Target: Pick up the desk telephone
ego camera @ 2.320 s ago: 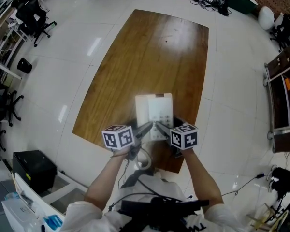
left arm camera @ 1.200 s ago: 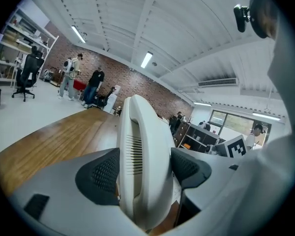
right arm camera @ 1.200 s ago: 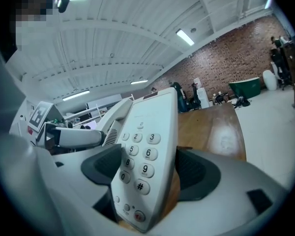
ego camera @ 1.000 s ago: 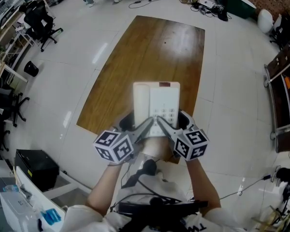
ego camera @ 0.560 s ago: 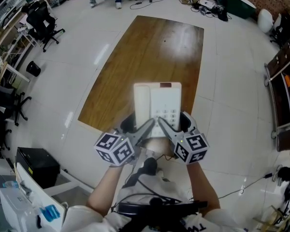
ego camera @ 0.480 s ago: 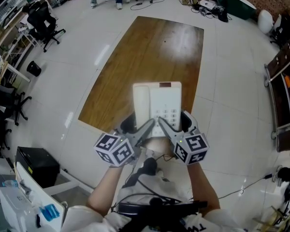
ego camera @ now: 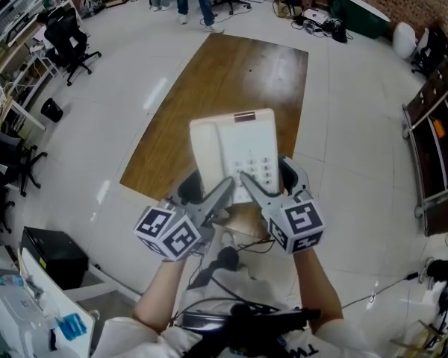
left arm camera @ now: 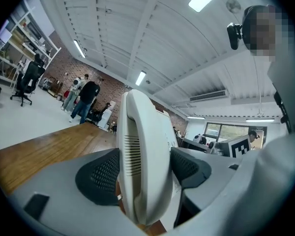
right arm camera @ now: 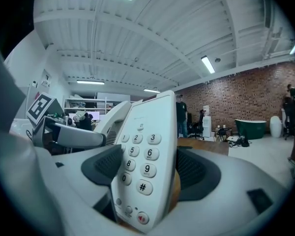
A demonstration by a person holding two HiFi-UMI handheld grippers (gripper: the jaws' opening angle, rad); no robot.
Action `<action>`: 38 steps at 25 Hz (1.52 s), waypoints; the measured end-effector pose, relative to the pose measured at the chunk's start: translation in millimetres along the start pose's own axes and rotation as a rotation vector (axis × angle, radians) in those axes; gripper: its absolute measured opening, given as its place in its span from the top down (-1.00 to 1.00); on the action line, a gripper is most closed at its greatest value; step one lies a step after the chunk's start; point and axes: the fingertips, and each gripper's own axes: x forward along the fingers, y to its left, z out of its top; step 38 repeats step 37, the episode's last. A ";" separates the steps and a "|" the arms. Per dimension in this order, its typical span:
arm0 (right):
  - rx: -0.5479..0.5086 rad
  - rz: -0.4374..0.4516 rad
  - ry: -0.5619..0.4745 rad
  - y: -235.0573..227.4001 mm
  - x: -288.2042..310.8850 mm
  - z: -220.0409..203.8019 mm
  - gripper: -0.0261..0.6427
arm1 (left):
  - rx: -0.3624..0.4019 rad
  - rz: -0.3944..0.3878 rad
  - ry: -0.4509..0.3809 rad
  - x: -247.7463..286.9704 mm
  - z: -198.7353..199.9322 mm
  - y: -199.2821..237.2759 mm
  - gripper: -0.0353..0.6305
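- desk telephone [ego camera: 235, 151] is now off the near edge of the table [ego camera: 231, 73], higher, slightly tilted
- left gripper [ego camera: 207, 196] and right gripper [ego camera: 275, 181] are raised with it

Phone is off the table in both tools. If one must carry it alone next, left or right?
Right, probably. The right tool clamps the desk telephone on its keypad body. The left tool clamps the side with the handset, which could lift off its cradle.
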 end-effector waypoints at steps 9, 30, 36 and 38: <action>-0.025 0.014 -0.091 14.5 -22.7 45.6 -0.14 | 0.098 -0.013 -0.071 -16.5 42.2 -35.6 -0.06; -0.050 0.029 -0.133 23.3 -44.2 65.7 -0.14 | 0.134 0.001 -0.105 -29.4 57.0 -61.0 -0.06; -0.043 0.024 -0.121 23.5 -40.8 60.7 -0.14 | 0.124 0.004 -0.098 -29.4 53.8 -56.1 -0.06; -0.039 0.021 -0.119 23.7 -40.5 59.5 -0.14 | 0.122 0.004 -0.097 -29.9 53.2 -55.2 -0.06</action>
